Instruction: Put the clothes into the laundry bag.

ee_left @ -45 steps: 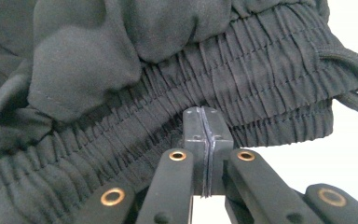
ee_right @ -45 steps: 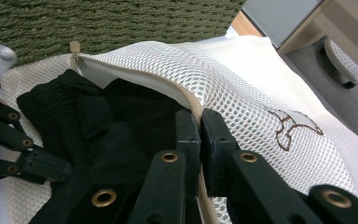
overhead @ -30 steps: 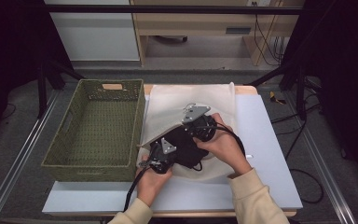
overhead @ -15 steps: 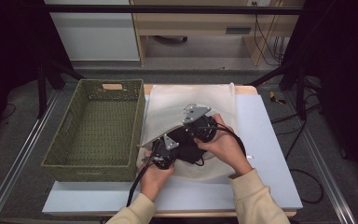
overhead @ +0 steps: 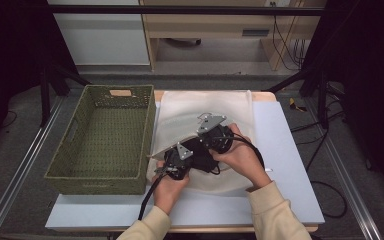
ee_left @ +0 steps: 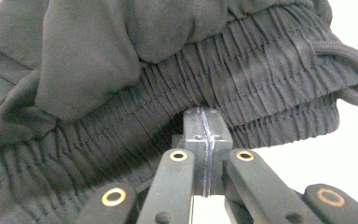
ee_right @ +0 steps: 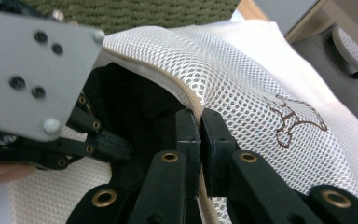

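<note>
A white mesh laundry bag (overhead: 207,105) lies flat on the table, its beige-edged mouth (ee_right: 193,100) facing the basket. A black garment (ee_left: 121,70) with an elastic waistband and a drawstring sits at that mouth (overhead: 200,156). My left gripper (ee_left: 204,128) is shut on the waistband; in the high view it (overhead: 186,159) is at the bag's opening. My right gripper (ee_right: 200,123) is shut on the bag's beige rim and holds it lifted above the black cloth, just right of the left gripper (overhead: 202,140). The left gripper's grey plate (ee_right: 32,70) is close beside it.
A green woven basket (overhead: 70,165) stands at the left, touching the bag's side. The white table top (overhead: 290,165) has bare room to the right and along the front edge. A cable (overhead: 147,200) trails from the left gripper toward the person.
The left hand has shifted only slightly at the bag's mouth with the garment. The right hand has stayed still on the rim.
</note>
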The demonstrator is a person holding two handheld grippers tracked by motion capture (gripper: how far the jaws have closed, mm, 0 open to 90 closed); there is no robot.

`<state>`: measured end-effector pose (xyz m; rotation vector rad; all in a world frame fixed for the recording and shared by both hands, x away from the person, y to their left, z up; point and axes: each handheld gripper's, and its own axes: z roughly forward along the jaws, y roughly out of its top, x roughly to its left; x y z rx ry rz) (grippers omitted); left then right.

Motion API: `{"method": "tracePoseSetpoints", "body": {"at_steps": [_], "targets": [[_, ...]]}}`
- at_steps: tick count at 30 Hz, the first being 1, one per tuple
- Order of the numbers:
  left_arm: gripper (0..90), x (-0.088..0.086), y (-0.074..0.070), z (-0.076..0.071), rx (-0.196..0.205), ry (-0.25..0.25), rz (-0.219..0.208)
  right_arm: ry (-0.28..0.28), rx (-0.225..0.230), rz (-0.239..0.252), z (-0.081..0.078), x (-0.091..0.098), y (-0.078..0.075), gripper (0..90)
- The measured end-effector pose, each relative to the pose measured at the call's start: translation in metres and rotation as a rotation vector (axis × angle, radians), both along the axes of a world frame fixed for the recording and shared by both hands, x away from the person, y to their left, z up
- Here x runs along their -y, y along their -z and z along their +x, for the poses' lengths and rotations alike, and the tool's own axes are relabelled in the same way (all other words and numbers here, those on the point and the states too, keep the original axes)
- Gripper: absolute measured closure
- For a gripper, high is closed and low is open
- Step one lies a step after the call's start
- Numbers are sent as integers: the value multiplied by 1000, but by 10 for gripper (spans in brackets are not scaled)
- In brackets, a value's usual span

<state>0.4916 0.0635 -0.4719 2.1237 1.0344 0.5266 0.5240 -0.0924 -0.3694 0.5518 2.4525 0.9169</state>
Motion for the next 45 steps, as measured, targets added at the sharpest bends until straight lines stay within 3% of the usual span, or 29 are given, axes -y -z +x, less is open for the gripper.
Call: {"method": "tracePoseSetpoints", "body": {"at_steps": [12, 28, 34, 45], "targets": [[900, 5, 0, 6, 10, -9, 15, -5, -10, -17, 1, 1, 5, 869], [900, 7, 3, 9, 22, -26, -4, 0, -44, -21, 3, 0, 18, 869], [900, 7, 2, 9, 22, -26, -4, 4, -60, -43, 6, -1, 24, 869], [900, 9, 2, 17, 25, -45, -10, 2, -67, -51, 6, -3, 27, 869]]}}
